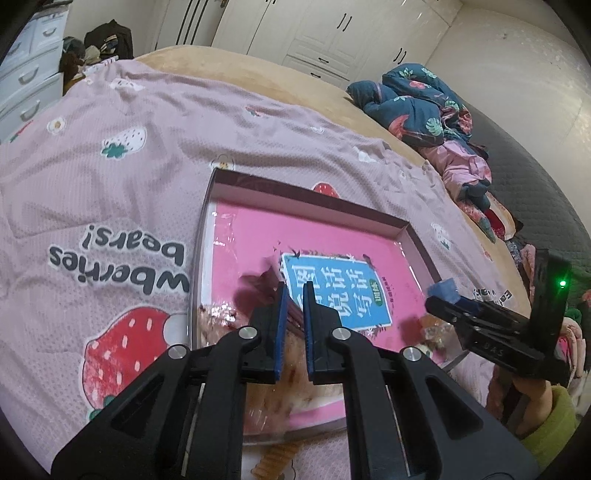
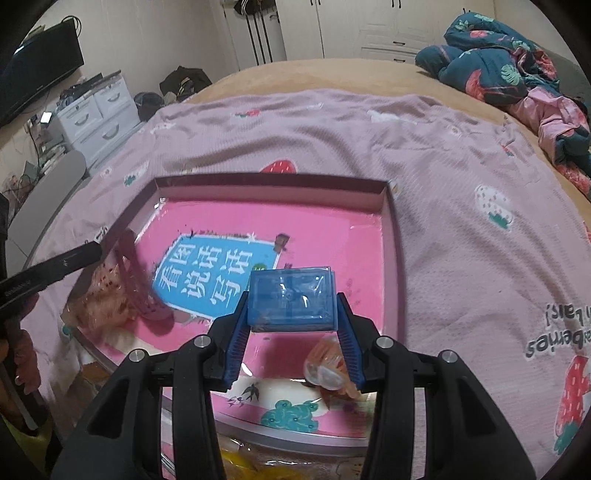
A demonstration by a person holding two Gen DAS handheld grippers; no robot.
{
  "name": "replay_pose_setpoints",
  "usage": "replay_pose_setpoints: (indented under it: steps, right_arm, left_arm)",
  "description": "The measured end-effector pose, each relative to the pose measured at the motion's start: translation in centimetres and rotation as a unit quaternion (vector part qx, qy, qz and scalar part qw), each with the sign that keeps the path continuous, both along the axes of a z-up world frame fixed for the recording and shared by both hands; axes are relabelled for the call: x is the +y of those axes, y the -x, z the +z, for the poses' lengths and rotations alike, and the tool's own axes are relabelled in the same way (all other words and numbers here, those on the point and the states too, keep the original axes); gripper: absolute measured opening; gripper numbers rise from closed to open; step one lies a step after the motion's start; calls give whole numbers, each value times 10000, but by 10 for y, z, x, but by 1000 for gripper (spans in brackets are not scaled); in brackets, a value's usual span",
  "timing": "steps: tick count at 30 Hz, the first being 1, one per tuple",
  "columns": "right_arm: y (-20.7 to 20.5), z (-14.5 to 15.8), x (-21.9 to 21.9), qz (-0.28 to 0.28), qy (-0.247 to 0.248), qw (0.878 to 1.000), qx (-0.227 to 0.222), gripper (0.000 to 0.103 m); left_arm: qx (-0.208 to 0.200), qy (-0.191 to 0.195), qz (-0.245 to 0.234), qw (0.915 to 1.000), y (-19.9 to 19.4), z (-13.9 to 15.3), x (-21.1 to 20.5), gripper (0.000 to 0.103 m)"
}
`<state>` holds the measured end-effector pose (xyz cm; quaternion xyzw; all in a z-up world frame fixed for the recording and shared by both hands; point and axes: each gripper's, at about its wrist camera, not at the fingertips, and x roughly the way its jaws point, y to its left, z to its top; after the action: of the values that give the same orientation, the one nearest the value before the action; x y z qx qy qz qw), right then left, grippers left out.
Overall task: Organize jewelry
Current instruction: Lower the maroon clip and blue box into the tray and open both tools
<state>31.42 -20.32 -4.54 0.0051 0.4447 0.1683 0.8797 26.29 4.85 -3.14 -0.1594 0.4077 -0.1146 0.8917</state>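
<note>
Both tongs are working over the shallow tray (image 2: 388, 236). Left gripper (image 1: 293, 314) is pinching together on a dark pink stringy piece (image 2: 135, 273), blurred, probably a bracelet or necklace, which is hanging over the tray's left side. Right gripper (image 2: 293, 332) is clamping a small clear blue box (image 2: 293, 299) by its two side walls and holding it above the tray's pink floor. More jewelry is lying in the tray: a pale pinkish packet (image 2: 98, 295) at the left near corner and a small orange item in clear wrap (image 2: 327, 365) directly below the right gripper. Risks, as a judgement: the hanging piece is being held by a thin edge and is likely to slip or snag on the tray wall during lowering; the smooth box may be slipping or tilting between the pads; setting the box straight down may be crushing the wrapped item beneath it. The tray is resting on a mauve strawberry-print blanket (image 2: 461, 177) spread over a bed, a soft surface that may be letting it rock. White wardrobes (image 1: 332, 33) and a crumpled dark floral quilt (image 2: 491, 62) are standing behind.
</note>
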Motion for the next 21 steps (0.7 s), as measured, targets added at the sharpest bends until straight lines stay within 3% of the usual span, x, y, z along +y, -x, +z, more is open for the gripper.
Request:
replay_pose_setpoints:
  steps: [3,9,13,17,21]
  right_arm:
    - [1,-8,5,40,52,10000,58,43]
    - [7,-12,12,110,238,9997,-12,43]
    - [9,-11,13,111,202,9997,-28,57]
    - [12,-9,11,78,175,9998,-38,59]
    - [23,0,3,-6,68,9999,-144,76]
  left_arm:
    - [27,-24,-21,10000,5,-1,1,2]
    - [52,-11,-24,10000,14,6,5,22]
    - [11,-22,-45,10000,23,16,7,36]
    - [-23,-137,-77,9999,33,25,5,45]
    - [-104,-210,-81,9997,45,33,4,61]
